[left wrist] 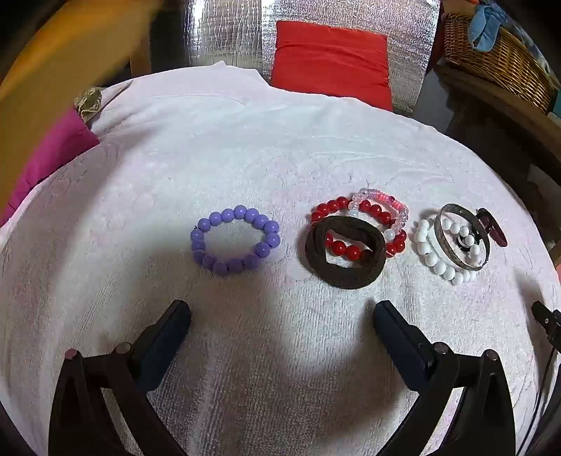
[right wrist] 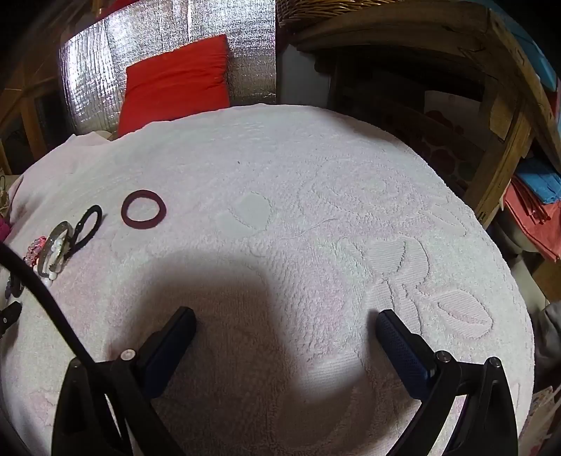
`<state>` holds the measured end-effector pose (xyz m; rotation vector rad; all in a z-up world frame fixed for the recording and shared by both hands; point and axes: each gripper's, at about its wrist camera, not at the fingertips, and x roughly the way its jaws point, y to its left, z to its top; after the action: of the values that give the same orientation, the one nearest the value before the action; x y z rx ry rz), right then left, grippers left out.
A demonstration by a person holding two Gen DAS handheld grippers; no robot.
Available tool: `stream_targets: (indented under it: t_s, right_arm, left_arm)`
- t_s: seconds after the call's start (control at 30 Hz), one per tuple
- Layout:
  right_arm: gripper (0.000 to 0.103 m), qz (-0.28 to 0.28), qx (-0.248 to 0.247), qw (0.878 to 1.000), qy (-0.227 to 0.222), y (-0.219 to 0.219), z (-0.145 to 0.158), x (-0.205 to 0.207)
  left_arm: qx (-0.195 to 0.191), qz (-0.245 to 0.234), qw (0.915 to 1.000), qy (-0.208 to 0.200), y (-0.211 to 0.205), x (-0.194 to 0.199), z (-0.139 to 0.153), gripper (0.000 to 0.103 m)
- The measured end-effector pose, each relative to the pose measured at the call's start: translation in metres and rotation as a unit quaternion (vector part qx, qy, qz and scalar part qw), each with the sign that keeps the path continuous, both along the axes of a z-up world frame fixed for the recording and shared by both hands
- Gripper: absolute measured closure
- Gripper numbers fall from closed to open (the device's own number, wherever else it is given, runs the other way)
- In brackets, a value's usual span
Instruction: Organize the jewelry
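Observation:
In the left wrist view a purple bead bracelet [left wrist: 235, 240] lies on the white towel [left wrist: 245, 151]. To its right a brown hair band [left wrist: 345, 252] lies over a red bead bracelet [left wrist: 364, 210] and a pink clear bracelet [left wrist: 385, 201]. Further right a silver bangle [left wrist: 463, 236] rests on a white bead bracelet [left wrist: 426, 249]. My left gripper [left wrist: 282, 315] is open and empty, just short of the jewelry. In the right wrist view my right gripper [right wrist: 285, 322] is open and empty over bare towel [right wrist: 333, 182]. A maroon hair band [right wrist: 143, 209] and a black hair tie [right wrist: 86, 224] lie far left.
A red cushion [left wrist: 331, 61] and silver foil sheet [left wrist: 228, 31] stand behind the towel. A magenta cloth [left wrist: 52, 154] lies at left. A wicker basket [left wrist: 498, 59] and wooden shelving [right wrist: 501, 115] with folded cloths stand at right.

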<state>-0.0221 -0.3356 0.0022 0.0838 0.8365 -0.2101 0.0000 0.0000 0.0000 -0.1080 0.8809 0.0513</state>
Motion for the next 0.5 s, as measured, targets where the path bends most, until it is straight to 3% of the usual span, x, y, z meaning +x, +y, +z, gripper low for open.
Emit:
stream_targets:
  t_s: [0.5]
  right_arm:
    - [0.0,-0.009,0.003,1.0,0.001,0.0007,-0.0013,0.0]
  left_arm:
    - [-0.001,0.0,1.0,0.0,0.0007,-0.0002,-0.0013,0.0]
